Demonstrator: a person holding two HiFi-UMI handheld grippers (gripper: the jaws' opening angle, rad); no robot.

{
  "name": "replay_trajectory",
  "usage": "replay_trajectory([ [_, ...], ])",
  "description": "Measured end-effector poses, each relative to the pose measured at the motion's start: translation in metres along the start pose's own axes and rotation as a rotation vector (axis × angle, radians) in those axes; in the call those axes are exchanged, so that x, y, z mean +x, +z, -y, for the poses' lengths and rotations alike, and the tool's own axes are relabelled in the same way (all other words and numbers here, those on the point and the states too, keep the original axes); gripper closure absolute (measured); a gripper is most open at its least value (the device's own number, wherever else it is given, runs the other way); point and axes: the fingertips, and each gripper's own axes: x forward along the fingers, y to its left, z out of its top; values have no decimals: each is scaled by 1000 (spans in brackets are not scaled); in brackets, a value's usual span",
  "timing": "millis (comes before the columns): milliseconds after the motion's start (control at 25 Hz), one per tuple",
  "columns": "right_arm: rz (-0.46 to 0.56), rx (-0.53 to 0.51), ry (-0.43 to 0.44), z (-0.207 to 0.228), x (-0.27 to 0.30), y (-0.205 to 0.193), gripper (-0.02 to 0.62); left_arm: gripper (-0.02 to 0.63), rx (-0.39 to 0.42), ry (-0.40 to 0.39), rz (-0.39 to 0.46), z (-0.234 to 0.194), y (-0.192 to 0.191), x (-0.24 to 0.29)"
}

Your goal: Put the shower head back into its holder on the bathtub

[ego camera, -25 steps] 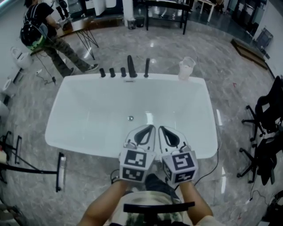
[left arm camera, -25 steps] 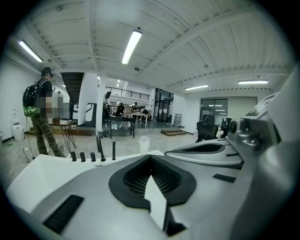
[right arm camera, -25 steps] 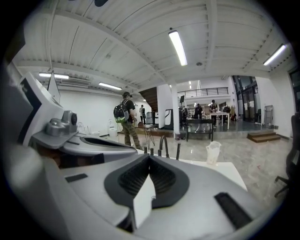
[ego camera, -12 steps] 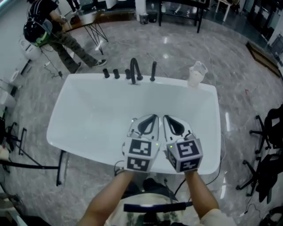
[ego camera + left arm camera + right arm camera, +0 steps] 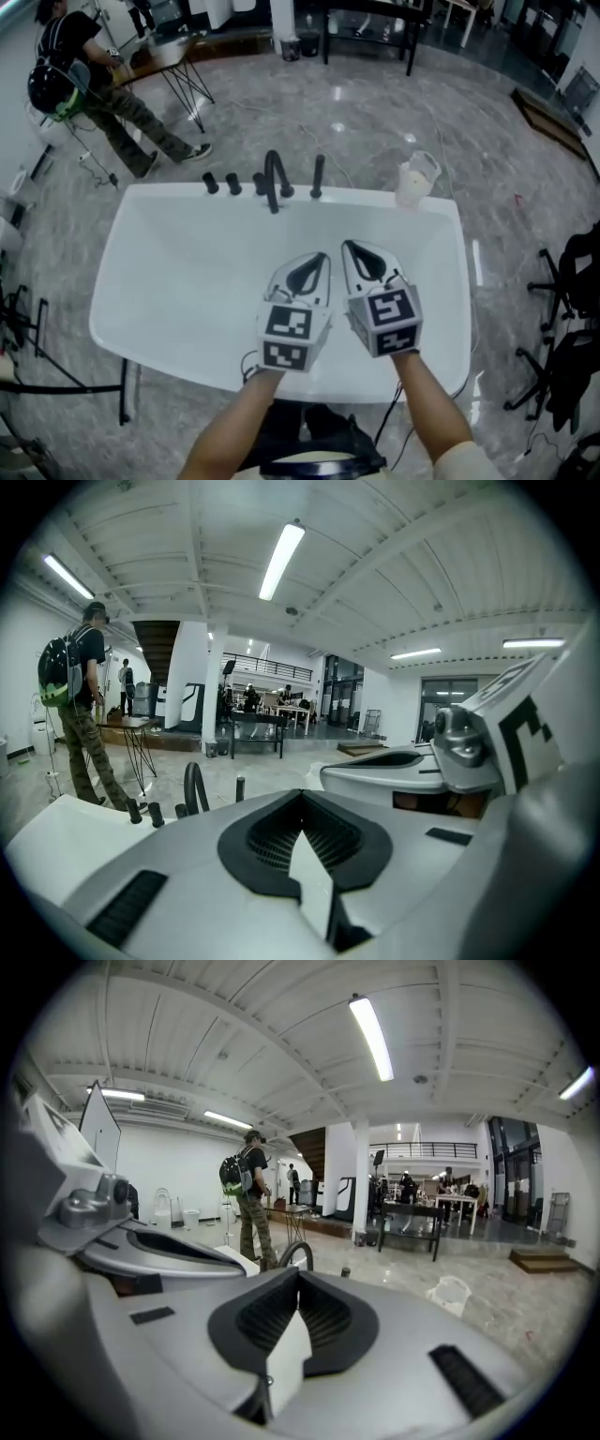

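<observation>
The left tongs point(image 5: 317, 260) and right tongs point(image 5: 351, 249) hover side by side over the white bathtub point(image 5: 178, 272), each pair pressed together and pinching nothing. Ahead of them on the far rim, the slim black shower head point(image 5: 319, 176) stands upright (just right of the curved faucet point(image 5: 273, 178)), well apart from both tips.

R gripper point(image 5: 298, 1273) jaws closed (empty), faucet point(image 5: 297, 1243) ahead

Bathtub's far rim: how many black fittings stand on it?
5, on the far rim of the bathtub: three short knobs at left, the arched spout, then a slim upright post. None look hidden.
</observation>
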Motion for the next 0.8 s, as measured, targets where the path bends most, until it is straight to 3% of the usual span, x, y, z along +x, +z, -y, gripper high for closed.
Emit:
replay_trajectory([
  [320, -17, -33, -47, 20, 110, -16, 581, 597, -26, 0, 10, -70, -17, 56],
  [800, -45, 42, -118, 76, 257, -84, 511, 597, 55, 7, 20, -118, -43, 115],
])
